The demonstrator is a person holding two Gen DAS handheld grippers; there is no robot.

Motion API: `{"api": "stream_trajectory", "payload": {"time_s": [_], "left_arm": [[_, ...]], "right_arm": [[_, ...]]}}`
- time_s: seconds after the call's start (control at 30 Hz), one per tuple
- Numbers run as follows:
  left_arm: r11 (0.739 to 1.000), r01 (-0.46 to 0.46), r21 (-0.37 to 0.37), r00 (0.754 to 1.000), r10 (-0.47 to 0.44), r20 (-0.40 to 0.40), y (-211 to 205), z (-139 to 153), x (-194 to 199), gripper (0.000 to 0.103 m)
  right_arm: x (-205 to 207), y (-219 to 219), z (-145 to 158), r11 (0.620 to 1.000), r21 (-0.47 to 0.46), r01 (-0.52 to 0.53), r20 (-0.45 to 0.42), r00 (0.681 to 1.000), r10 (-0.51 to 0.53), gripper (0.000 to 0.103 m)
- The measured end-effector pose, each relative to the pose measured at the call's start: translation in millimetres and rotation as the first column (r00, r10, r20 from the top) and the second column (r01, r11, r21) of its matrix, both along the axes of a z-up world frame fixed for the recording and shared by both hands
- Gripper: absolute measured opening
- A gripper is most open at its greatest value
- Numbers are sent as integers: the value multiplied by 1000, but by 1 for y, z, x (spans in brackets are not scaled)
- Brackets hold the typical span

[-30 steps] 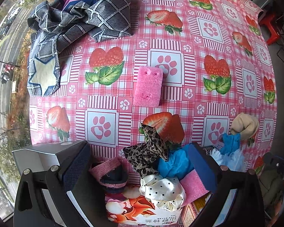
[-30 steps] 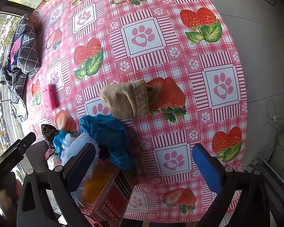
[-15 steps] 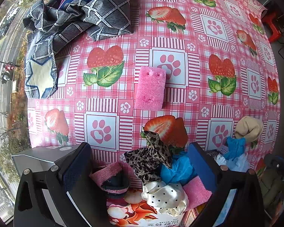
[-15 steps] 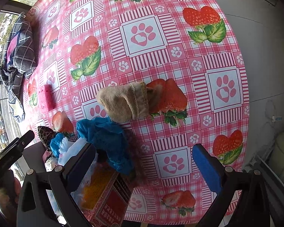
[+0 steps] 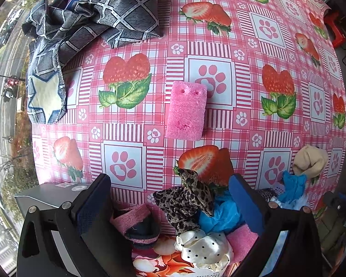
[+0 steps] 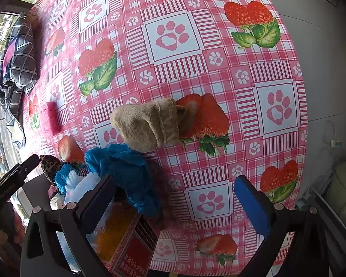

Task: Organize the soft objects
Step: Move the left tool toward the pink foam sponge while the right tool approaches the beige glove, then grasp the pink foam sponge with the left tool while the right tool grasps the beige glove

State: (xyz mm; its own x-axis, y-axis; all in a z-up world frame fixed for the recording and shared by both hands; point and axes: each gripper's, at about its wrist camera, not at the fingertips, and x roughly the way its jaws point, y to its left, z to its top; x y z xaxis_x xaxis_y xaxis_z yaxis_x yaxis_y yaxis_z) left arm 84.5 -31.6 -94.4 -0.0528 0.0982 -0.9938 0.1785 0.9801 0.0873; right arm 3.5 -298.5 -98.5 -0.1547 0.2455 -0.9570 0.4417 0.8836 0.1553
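I have both grippers over the strawberry-print tablecloth. The left gripper has its fingers wide apart and empty; the right gripper likewise stands spread with nothing between its pads.

Two loose soft items remain outside the box, which already holds a leopard-print cloth, a polka-dot scrunchie and blue fabric.

1. Pink sponge: lies flat on the cloth, ahead of the left gripper and well apart from the box. I judge it light, compressible and slightly rough, so not slippery. I would take it across its short width, near the middle, and close only until it yields a little.

2. Beige rolled cloth: rests ahead of the right gripper, just beside the blue fabric. I judge it light, limp and liable to unroll. I would grip across the thickest part of the roll, not at the hemmed edge.
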Motion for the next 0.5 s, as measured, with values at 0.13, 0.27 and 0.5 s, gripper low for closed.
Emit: {"api": "stream_trajectory", "payload": {"time_s": [0.13,0.27,0.5], "left_arm": [[1000,0,22,1000,0,0,1,-3,5,102],[999,-4,41,1000,4,6,2,-7,13,102],[999,4,35,1000,-5,15,-1,-23,28,102]], "right_arm": [[1,-1,-4,1000,5,2,0,1000,-2,103],[2,-5,-7,999,24,22,10,1000,-22,103],[12,-5,-13,998,52,28,57,998,-31,103]]}}
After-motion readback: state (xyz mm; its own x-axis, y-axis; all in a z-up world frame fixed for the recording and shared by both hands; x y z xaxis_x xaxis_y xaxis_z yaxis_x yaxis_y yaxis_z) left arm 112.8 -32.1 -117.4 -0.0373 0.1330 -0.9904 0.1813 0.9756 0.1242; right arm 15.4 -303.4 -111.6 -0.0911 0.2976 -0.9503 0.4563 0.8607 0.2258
